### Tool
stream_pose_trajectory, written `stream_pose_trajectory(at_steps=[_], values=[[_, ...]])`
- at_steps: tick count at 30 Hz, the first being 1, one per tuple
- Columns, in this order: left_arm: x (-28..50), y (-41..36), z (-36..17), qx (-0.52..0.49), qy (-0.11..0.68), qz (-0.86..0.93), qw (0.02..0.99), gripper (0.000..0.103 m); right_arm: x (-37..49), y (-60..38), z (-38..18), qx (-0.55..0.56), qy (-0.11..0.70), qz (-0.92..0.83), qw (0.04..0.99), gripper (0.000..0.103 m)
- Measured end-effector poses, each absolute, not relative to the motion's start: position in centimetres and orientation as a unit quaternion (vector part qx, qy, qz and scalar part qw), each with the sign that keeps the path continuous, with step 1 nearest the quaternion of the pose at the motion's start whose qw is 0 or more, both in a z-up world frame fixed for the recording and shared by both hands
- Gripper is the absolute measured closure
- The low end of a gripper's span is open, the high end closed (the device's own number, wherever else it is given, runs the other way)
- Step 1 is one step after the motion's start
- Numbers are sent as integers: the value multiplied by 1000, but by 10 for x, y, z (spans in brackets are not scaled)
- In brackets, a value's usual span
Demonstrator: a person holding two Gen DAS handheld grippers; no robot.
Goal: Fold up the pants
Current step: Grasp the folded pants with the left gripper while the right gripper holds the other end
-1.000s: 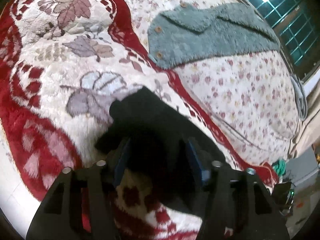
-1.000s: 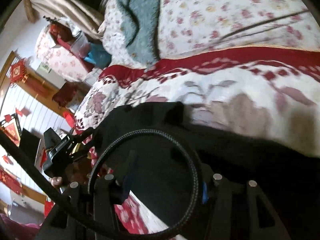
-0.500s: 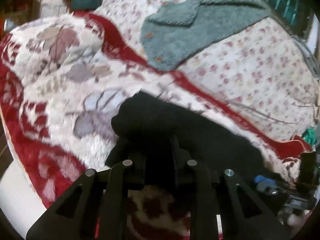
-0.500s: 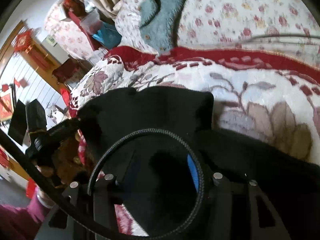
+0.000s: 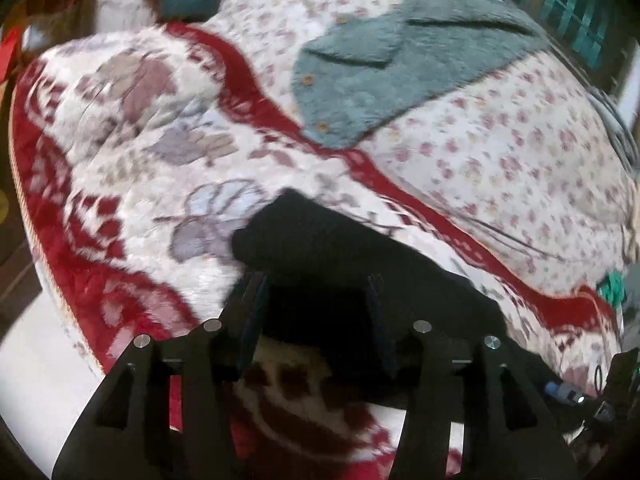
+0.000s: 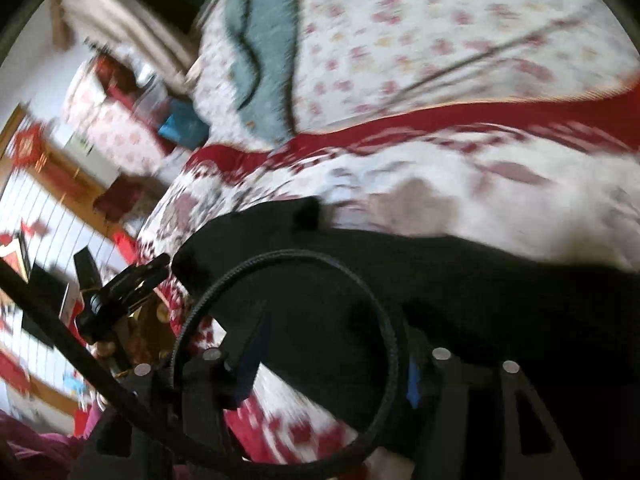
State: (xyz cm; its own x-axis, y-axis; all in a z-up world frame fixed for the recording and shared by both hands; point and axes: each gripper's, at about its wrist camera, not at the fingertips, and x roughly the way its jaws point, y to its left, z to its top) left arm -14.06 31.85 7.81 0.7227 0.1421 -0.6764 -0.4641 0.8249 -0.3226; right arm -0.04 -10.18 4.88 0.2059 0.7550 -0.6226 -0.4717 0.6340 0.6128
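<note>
The black pants lie folded on the red and cream floral blanket, their near edge between my fingers. My left gripper is open, its jaws spread either side of the pants' near edge. In the right wrist view the pants stretch across the lower frame. My right gripper is open over the black cloth, with a black cable loop in front of the lens. The left gripper also shows in the right wrist view, beside the pants' far end.
A grey-green fleece garment lies on the pink flowered quilt behind. The bed edge and pale floor are at lower left. Furniture and red decorations stand at the left of the right wrist view.
My left gripper shut on the pants half a second ago and has opened again. The right gripper stays open over the cloth; both views have shifted and are blurred.
</note>
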Motion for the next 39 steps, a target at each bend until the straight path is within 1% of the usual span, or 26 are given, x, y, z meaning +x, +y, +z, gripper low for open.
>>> stream_pose_trajectory(at_steps=[1, 2, 3, 7, 12, 15, 17, 22, 29, 31, 39], values=[[-138, 310, 81, -234, 332, 161, 900, 51, -5, -119, 50, 155, 484, 391, 767, 41], [-134, 301, 84, -227, 332, 148, 904, 46, -12, -142, 53, 164, 480, 374, 776, 40], [-130, 291, 86, -224, 333, 130, 907, 44, -18, -157, 56, 169, 478, 360, 783, 39], [-105, 247, 89, -205, 347, 63, 913, 44, -42, -229, 57, 204, 478, 291, 803, 38], [-68, 185, 80, -184, 389, -32, 902, 44, -62, -295, 39, 249, 498, 201, 806, 35], [-48, 139, 73, -159, 415, -90, 892, 44, -64, -304, 35, 265, 495, 193, 804, 35], [-41, 115, 70, -143, 425, -115, 886, 44, -62, -299, 37, 253, 493, 195, 809, 35], [-33, 73, 63, -113, 442, -144, 878, 44, -56, -290, 33, 253, 496, 206, 805, 33], [-34, 71, 52, -90, 444, -118, 884, 44, -46, -282, 19, 264, 500, 194, 802, 33], [-34, 73, 51, -89, 443, -110, 885, 44, -43, -280, 19, 264, 498, 192, 803, 31], [-41, 82, 53, -86, 430, -86, 895, 44, -42, -277, 15, 258, 490, 191, 810, 26]])
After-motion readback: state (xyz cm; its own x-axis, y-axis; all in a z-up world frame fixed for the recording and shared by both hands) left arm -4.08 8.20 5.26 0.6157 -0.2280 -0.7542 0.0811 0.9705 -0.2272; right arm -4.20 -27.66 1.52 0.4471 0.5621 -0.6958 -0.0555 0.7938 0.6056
